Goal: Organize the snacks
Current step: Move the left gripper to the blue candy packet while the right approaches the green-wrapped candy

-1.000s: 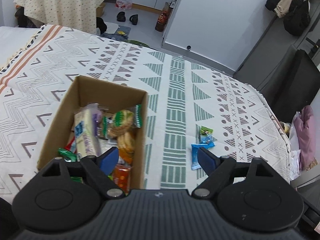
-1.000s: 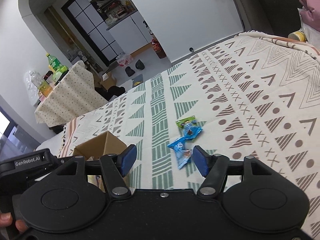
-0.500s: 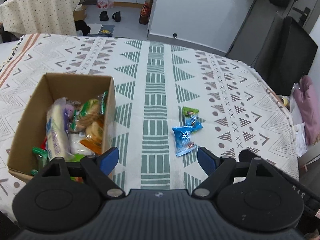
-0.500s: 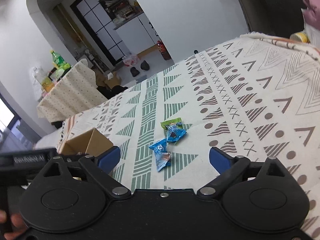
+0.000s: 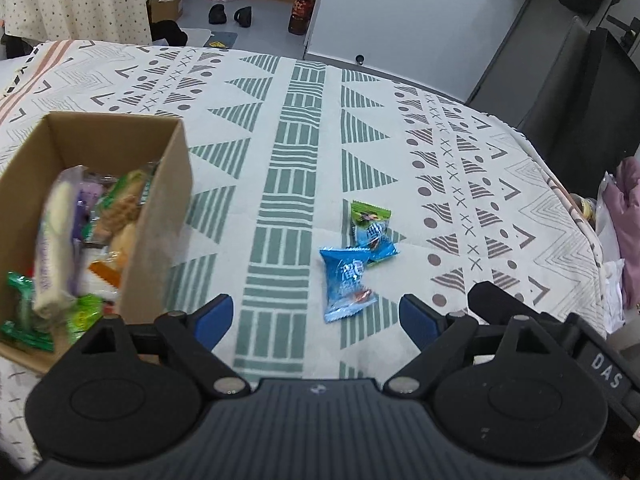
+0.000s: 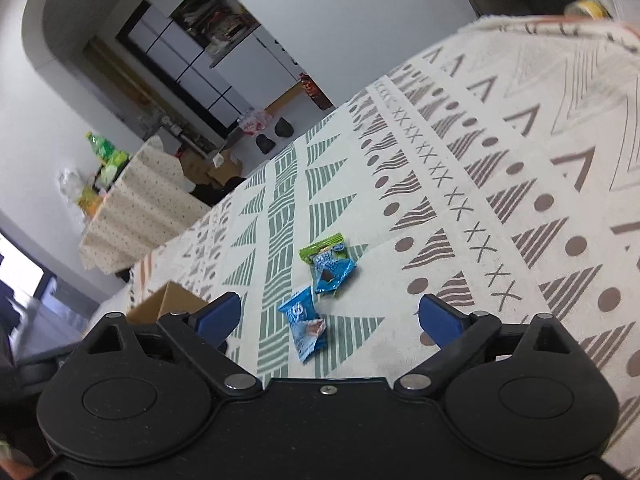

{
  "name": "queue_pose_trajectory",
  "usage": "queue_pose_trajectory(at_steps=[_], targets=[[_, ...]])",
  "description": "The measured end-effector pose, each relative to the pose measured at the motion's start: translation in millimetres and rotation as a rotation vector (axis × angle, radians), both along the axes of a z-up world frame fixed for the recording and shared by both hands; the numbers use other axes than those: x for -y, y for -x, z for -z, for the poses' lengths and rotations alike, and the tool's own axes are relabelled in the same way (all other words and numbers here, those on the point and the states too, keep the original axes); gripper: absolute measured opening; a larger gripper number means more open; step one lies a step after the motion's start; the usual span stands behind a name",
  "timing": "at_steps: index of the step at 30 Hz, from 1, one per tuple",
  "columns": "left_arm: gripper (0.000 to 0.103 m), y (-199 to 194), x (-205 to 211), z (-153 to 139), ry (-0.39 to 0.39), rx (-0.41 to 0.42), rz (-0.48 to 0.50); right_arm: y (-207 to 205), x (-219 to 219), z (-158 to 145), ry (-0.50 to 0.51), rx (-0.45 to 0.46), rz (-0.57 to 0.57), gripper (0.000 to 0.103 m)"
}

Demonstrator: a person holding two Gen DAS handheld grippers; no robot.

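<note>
A cardboard box (image 5: 160, 216) packed with several wrapped snacks stands on the patterned cloth at the left; only its corner (image 6: 168, 304) shows in the right wrist view. Three small packets lie loose on the cloth: a blue one (image 5: 346, 282) (image 6: 306, 326), a second blue one (image 5: 376, 242) (image 6: 332, 274) and a green one (image 5: 366, 212) (image 6: 320, 246) partly under it. My left gripper (image 5: 316, 320) hangs open just short of the near blue packet. My right gripper (image 6: 328, 318) is open too, with that packet seen between its fingers.
The patterned cloth (image 5: 300, 140) covers a wide surface that drops off at the right edge, where pink fabric and bags (image 5: 624, 216) lie. A dotted-cloth table (image 5: 80, 0), shoes and a bottle (image 5: 298, 20) stand on the floor beyond.
My left gripper swung right, away from above the box toward the loose packets. My right gripper opened wider and moved closer to the packets.
</note>
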State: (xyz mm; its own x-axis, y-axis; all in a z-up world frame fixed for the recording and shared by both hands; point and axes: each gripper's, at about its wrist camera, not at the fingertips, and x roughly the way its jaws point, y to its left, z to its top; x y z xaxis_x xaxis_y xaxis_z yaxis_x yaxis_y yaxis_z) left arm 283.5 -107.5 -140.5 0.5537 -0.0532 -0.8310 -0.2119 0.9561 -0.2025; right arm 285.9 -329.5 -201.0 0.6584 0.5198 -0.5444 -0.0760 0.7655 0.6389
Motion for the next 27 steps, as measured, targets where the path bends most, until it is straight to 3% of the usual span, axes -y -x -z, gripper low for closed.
queue_pose_trajectory(at_steps=[6,14,17,19,25,27], targets=[[0.086,-17.7,8.9,27.2,0.009,0.003,-0.01,-17.4,5.8,20.8,-0.002,-0.027,-0.009,0.085],[0.069,-31.7,12.8,56.6,0.014,0.004,-0.018,-47.5,-4.5,25.5,0.037,0.0,-0.061,0.082],[0.053,-35.8,11.4,66.9,0.046,-0.011,-0.04,-53.6,-3.6,28.6,0.028,-0.003,-0.061,0.082],[0.036,-35.8,11.2,70.6,0.047,0.0,-0.048,-57.7,-5.5,31.2,0.026,-0.005,-0.068,0.082],[0.023,-44.6,4.3,66.3,0.032,0.015,-0.058,-69.5,-20.6,35.3,0.053,-0.004,-0.11,0.082],[0.004,-49.1,-0.1,64.7,0.03,0.014,-0.064,-72.9,-26.8,36.2,0.06,0.0,-0.126,0.081]])
